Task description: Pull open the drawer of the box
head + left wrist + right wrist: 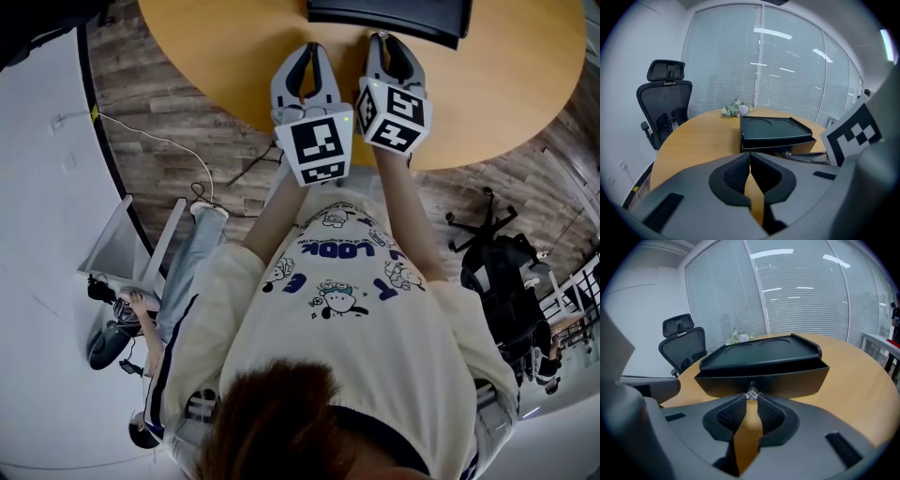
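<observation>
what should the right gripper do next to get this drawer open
Probably pull the right gripper straight back toward the person. Its jaws look closed on the small clear knob at the middle of the drawer front, so a straight pull should slide the drawer out of the black box. The left gripper is shut on nothing, off to one side.

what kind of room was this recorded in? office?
Most likely an office meeting room. A large round wooden table fills the space, a black mesh office chair with a headrest sits beside it, and a glass wall with closed slatted blinds runs behind both.
</observation>
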`<state>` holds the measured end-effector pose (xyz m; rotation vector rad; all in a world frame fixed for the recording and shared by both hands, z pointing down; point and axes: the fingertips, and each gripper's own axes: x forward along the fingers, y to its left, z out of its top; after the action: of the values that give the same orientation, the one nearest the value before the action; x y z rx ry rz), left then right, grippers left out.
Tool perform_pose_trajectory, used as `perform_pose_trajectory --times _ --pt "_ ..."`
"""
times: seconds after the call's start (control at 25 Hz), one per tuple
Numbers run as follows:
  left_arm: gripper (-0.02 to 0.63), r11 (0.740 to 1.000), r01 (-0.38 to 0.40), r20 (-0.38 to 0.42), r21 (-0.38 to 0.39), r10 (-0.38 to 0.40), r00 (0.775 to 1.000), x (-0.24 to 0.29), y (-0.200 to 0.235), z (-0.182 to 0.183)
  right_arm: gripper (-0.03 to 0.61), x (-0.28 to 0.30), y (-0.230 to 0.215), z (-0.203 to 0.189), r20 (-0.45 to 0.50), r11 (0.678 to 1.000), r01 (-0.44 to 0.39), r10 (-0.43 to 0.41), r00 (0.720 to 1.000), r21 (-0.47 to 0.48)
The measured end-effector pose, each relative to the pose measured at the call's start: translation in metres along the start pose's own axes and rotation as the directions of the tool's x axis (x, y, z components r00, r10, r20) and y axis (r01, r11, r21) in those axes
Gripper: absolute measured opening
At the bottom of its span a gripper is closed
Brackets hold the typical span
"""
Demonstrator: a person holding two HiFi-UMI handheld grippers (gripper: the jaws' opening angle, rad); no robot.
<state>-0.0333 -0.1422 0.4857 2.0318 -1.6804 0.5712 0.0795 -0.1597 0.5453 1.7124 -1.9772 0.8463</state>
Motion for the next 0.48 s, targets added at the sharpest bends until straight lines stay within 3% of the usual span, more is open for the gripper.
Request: perform_pose_trajectory --times 0.48 --pt "0.018 1.0 -0.005 0.01 -0.004 0.005 1.0 -0.016 -0.005 -0.008 0.087 -0.014 0.002 -0.015 -0.006 1.0 -0.008 0.007 1.0 -0.011"
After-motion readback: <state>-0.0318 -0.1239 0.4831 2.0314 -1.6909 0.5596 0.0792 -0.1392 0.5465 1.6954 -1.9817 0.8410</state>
